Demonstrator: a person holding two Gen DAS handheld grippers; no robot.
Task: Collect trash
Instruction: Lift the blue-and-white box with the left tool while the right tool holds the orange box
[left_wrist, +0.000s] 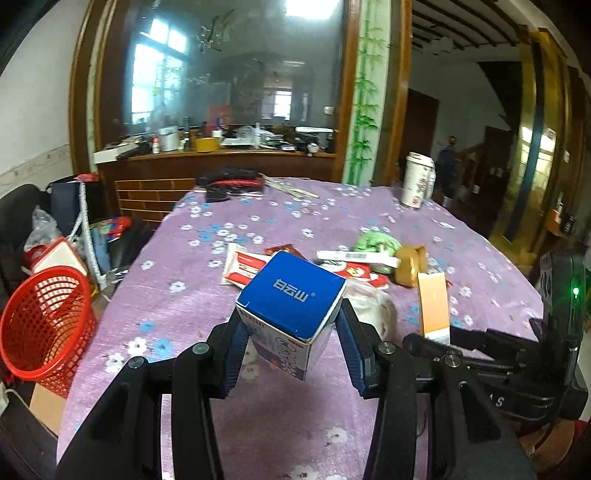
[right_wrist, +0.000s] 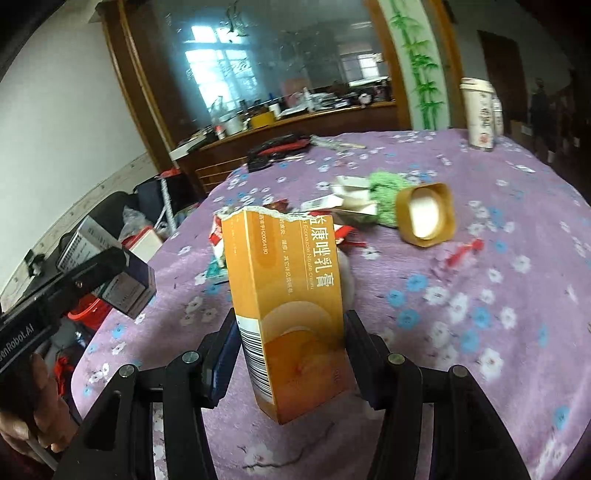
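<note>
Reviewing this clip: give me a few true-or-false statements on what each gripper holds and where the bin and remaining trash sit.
1. The left gripper holds a blue-topped box. True.
2. The right gripper is empty. False: its jaws clamp an orange carton with a torn top.
3. The red mesh basket stands on the table. False: it sits beside the table, lower down.
4. A tall paper cup stands upright at the table's far edge. True.
5. The purple floral tablecloth holds no more litter. False: wrappers and a tape roll remain.
</note>
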